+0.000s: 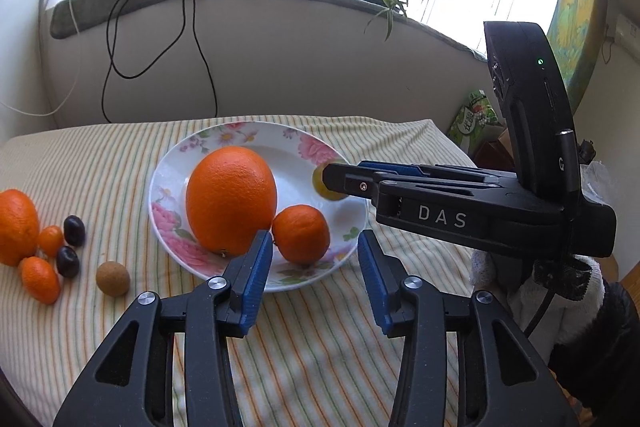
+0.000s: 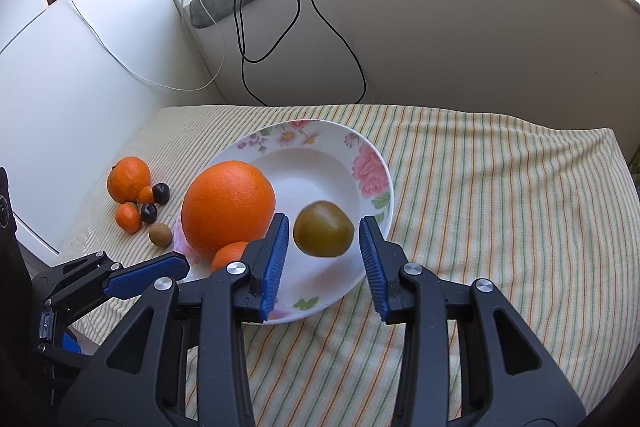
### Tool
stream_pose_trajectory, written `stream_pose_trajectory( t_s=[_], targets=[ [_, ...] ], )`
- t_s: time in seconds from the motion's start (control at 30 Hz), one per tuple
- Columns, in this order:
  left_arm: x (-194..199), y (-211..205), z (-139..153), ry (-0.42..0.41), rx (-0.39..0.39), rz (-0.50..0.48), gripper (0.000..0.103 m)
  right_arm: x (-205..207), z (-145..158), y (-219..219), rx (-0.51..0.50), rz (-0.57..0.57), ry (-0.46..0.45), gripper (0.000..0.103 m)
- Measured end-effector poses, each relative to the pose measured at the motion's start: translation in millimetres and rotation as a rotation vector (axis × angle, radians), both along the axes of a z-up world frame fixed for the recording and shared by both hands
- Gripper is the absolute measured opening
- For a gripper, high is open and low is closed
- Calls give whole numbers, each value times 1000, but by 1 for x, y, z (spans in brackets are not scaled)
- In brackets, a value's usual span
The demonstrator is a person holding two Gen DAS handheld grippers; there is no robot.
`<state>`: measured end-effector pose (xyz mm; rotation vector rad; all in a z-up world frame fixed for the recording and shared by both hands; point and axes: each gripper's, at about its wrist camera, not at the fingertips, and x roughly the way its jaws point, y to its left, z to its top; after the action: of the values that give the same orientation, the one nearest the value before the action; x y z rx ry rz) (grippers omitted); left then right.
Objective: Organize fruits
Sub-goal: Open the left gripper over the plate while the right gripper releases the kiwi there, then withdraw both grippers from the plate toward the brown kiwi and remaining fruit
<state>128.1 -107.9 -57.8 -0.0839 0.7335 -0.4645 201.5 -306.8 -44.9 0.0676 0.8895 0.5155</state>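
Observation:
A floral plate point(image 1: 296, 163) sits mid-table on a striped cloth. It holds a large orange point(image 1: 231, 199) and a small tangerine point(image 1: 301, 234). My left gripper point(image 1: 314, 259) hovers open at the plate's near rim, empty, close to the tangerine. My right gripper point(image 2: 324, 251) is open over the plate point(image 2: 312, 171), and a green-brown round fruit point(image 2: 323, 234) lies between its blue pads with a thin gap on each side. In the left wrist view the right gripper point(image 1: 340, 181) hides most of that fruit point(image 1: 319, 183).
Left of the plate lie another orange point(image 1: 16, 227), two kumquats point(image 1: 50, 241), two dark grapes point(image 1: 74, 230) and a brown round fruit point(image 1: 113, 278). Black cables point(image 2: 300, 7) hang from the windowsill behind. A white cabinet point(image 2: 60, 67) stands left. The cloth drops off at the right edge point(image 2: 612, 155).

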Motion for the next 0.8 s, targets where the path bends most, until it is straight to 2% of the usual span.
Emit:
stream_pose_trajectory(
  t_s=[0.07,0.27,0.8],
  targets=[
    [0,0,1,-3,3,1,43,-1,3,-1,0,-7,-11,56],
    [-3,1,-1,2,-1,7,43,-5,10,-6,9,-23,-27,68],
    [-21,14,9,-16,-15,25,43,-26,31,0,8,-25,-60,77]
  ],
)
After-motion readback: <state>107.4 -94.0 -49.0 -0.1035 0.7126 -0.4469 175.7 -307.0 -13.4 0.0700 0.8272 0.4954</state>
